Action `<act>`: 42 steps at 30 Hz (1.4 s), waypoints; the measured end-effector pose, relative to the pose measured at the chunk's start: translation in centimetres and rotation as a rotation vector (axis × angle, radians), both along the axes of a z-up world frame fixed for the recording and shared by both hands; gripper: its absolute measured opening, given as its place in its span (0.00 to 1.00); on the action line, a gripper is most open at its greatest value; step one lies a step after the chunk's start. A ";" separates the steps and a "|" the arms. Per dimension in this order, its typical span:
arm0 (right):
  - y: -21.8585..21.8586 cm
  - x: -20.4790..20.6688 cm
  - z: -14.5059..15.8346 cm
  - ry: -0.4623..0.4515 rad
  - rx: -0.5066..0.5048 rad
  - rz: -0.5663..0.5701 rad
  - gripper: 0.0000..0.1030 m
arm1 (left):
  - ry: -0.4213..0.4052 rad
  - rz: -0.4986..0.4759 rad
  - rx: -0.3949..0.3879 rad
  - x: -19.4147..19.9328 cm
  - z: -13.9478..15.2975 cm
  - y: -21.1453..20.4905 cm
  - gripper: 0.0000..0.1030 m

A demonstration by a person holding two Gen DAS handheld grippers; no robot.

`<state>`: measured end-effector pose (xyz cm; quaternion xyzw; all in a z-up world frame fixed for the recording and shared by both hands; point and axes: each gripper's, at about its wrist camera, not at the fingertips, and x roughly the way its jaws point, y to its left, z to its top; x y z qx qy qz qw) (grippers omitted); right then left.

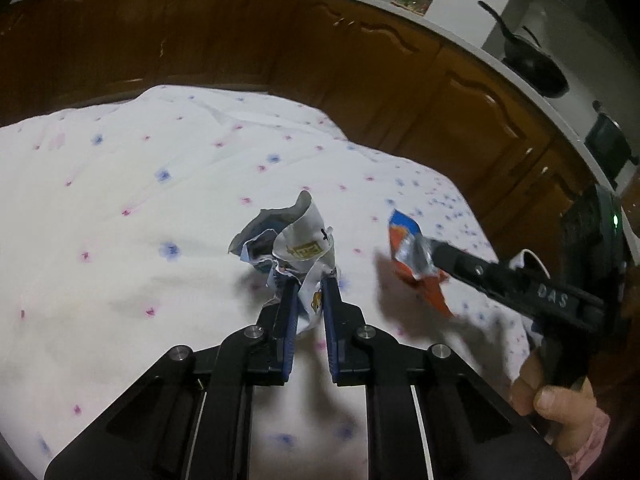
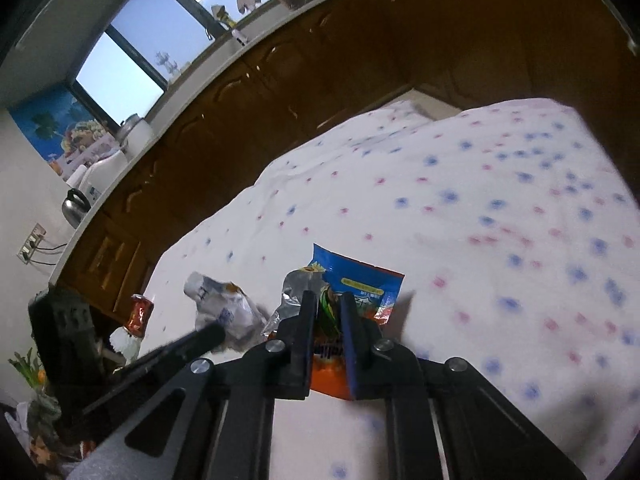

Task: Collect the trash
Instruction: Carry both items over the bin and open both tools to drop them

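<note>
Gripping a crumpled white wrapper [image 1: 296,254], my left tongs [image 1: 309,285] have their blue pads pinched on its lower end, the rest of it sticking up above the floral cloth [image 1: 120,200] on the surface. I see my right tongs [image 2: 327,300] clamped on an orange and blue snack packet [image 2: 352,284], which stands up between the fingers. In the left wrist view that packet [image 1: 412,256] hangs just beside the white wrapper, apart from it. Both pieces are held over the cloth. Brown cabinets [image 1: 280,40] run behind, with a black pan [image 1: 532,64] on the counter above them.
</note>
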<state>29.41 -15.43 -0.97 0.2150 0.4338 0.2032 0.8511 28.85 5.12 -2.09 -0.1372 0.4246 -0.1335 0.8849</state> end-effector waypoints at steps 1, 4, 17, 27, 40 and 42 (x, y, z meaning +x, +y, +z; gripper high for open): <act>-0.5 -0.7 0.2 -0.006 -0.002 -0.007 0.11 | -0.005 -0.007 -0.004 -0.3 0.2 -0.3 0.10; -2.0 -2.9 0.6 -0.025 -0.015 -0.023 0.11 | -0.015 -0.037 -0.019 -1.4 0.9 -1.5 0.10; -7.6 -11.2 2.0 -0.106 -0.108 -0.131 0.11 | 0.008 -0.217 -0.041 -5.0 1.7 -9.4 0.10; -12.0 -14.8 3.1 -0.142 -0.097 -0.222 0.11 | 0.001 -0.331 0.001 -6.6 3.0 -14.9 0.10; -18.7 -16.9 4.1 -0.187 -0.097 -0.352 0.11 | -0.050 -0.443 0.055 -7.2 5.4 -21.7 0.10; -19.5 -17.2 4.3 -0.191 -0.097 -0.368 0.11 | -0.057 -0.459 0.064 -7.2 5.6 -22.8 0.10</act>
